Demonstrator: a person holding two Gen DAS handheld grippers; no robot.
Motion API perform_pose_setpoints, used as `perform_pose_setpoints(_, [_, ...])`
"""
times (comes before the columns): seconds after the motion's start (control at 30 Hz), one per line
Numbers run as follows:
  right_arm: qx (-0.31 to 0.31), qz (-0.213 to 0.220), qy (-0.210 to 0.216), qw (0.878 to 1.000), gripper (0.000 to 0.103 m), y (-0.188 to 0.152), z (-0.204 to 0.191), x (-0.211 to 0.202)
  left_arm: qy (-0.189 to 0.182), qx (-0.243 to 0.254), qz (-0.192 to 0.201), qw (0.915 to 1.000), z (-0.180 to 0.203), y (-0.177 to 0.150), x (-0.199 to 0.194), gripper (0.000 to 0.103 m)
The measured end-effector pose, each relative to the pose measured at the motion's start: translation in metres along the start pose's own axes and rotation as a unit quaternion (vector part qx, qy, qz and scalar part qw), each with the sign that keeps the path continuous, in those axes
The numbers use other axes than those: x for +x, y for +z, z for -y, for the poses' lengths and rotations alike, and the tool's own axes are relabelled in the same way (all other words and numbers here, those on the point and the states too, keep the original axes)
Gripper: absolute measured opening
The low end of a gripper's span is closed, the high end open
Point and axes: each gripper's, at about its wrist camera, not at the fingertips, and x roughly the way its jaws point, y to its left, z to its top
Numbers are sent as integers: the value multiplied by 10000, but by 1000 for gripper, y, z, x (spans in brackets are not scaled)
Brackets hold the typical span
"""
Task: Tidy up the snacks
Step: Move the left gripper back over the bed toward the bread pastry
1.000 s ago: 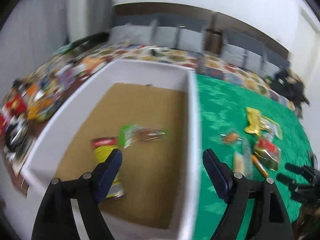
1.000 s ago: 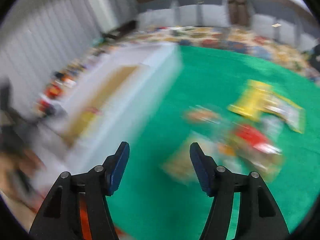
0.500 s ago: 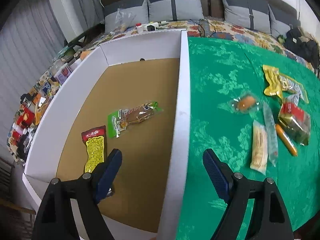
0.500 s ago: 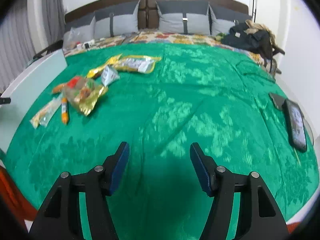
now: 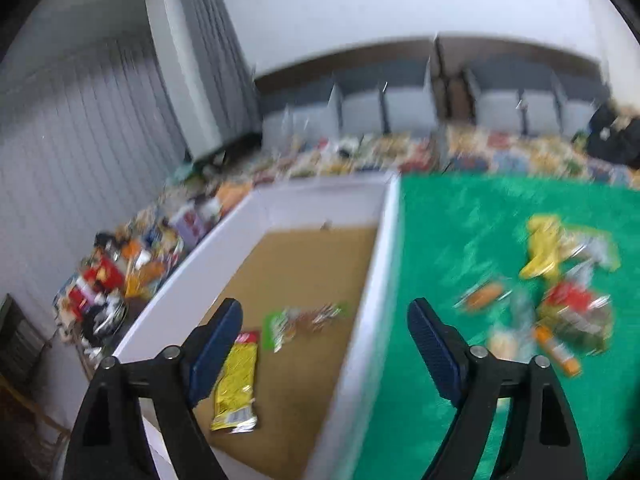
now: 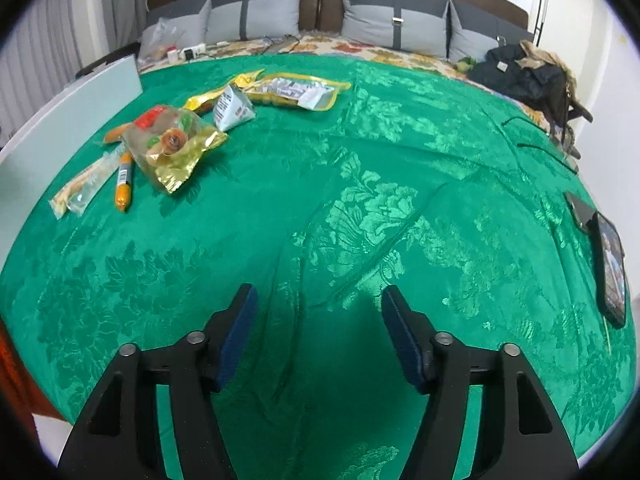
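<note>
In the blurred left wrist view a white box (image 5: 384,240) with a brown floor holds a yellow-and-red packet (image 5: 236,384) and a green packet (image 5: 304,320). My left gripper (image 5: 324,344) is open and empty above the box's right wall. Several snacks lie on the green cloth to the right, among them a yellow bag (image 5: 544,252). In the right wrist view my right gripper (image 6: 318,332) is open and empty over bare green cloth. The snack pile lies far left: a gold bag (image 6: 172,148), an orange stick (image 6: 123,180), a white pouch (image 6: 232,112).
The box wall (image 6: 60,128) shows at the left edge. A phone (image 6: 610,264) lies at the cloth's right edge, a dark bag (image 6: 528,72) at the far right. Grey pillows (image 6: 396,12) line the headboard. Cluttered items (image 5: 120,280) lie left of the box.
The left view has tilted up and is blurred, so the left gripper is moving; the box contents are unchanged. The right gripper stays nearly still over the cloth.
</note>
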Motion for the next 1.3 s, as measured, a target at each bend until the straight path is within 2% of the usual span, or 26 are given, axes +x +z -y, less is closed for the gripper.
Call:
perform_pose_setpoints(0.1, [47,-18,66,10000,72,0,0,1,-484,-157,371,9980,23,-1,-37,102])
perform_pose_setpoints(0.17, [26,-21,82,10000,72,0,-2,0,-1034,-383,352,9933,41,-11,-53,103])
perform_pose_setpoints(0.3, [-54,-98,93,9999,72,-3,-5,2,-2004,-656,-339,9769,78,-42,-47,103])
perform_pose_setpoints(0.4, [-85,-185,91,9998,72,-5,-7,6,-2332,-548,-772,9678,102,-75,-33,103])
perform_pose_setpoints(0.57, [49,-251,141,9996,77,-8,-3,9,-2356,-493,-1200,9631,112,-114,-9,103])
perform_pose_setpoints(0.83, [40,-99,135,9999,85,-12,-7,10,-2325,-960,-1732,9522,111,-135,20,103])
perform_pose_setpoints(0.97, [38,-47,156,9999,88,-12,-8,10,-2370,-1011,-1812,9491,113,-139,23,103])
perform_pose_setpoints(1.3, [24,30,169,9998,90,-13,-7,11,-2412,-927,-1860,9480,121,-140,28,103])
